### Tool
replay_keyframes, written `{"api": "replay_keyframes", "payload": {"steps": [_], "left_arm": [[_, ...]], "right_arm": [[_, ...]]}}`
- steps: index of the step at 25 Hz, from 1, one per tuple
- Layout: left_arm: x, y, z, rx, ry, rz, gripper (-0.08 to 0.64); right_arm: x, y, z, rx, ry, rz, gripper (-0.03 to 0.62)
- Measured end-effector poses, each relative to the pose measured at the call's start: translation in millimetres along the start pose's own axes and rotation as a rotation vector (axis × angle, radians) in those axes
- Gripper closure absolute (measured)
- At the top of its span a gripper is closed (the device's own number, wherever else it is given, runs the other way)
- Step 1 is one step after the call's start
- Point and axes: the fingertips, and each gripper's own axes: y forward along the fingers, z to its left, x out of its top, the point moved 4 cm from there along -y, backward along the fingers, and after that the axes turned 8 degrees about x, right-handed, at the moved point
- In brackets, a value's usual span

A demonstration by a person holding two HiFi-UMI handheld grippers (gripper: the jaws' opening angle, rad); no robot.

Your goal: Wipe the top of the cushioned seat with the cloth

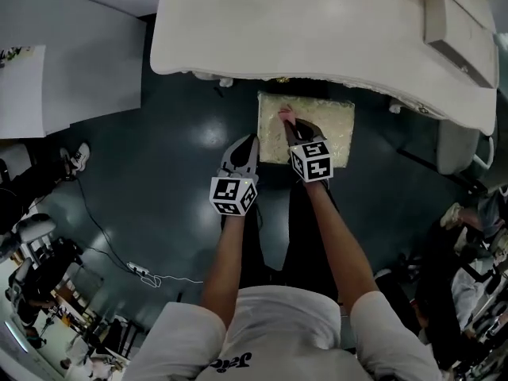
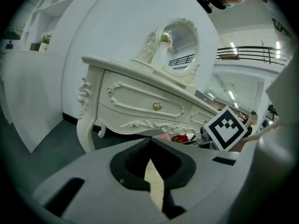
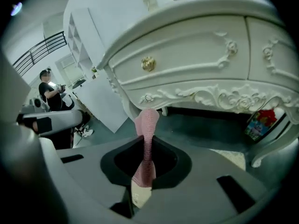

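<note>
The cushioned seat is a cream square stool on the dark floor, just in front of the white dressing table. My right gripper is over the seat's left part, shut on a pink cloth. In the right gripper view the cloth sticks up out of the closed jaws of the right gripper, with the seat pale below. My left gripper hovers at the seat's left edge. Its jaws meet at the tips with nothing between them, and a sliver of seat shows beneath.
The dressing table overhangs the seat's far side, with carved drawers and an oval mirror. A white panel stands at the left. A power strip and cable lie on the floor. People stand at both sides.
</note>
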Motion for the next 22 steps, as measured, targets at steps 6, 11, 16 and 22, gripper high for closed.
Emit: {"api": "replay_keyframes", "payload": {"steps": [6, 11, 16, 22], "left_arm": [[-21, 26, 58, -0.044, -0.024, 0.021, 0.546], [-37, 40, 81, -0.072, -0.025, 0.056, 0.546], [-47, 40, 91, -0.074, -0.039, 0.072, 0.546], [-53, 40, 87, -0.086, -0.035, 0.077, 0.546]], "right_arm": [[-14, 94, 8, 0.017, 0.127, 0.032, 0.565], [-22, 148, -6, -0.039, 0.223, 0.058, 0.565], [-31, 182, -16, -0.038, 0.433, 0.131, 0.565], [-38, 186, -27, -0.092, 0.385, 0.242, 0.568]]}}
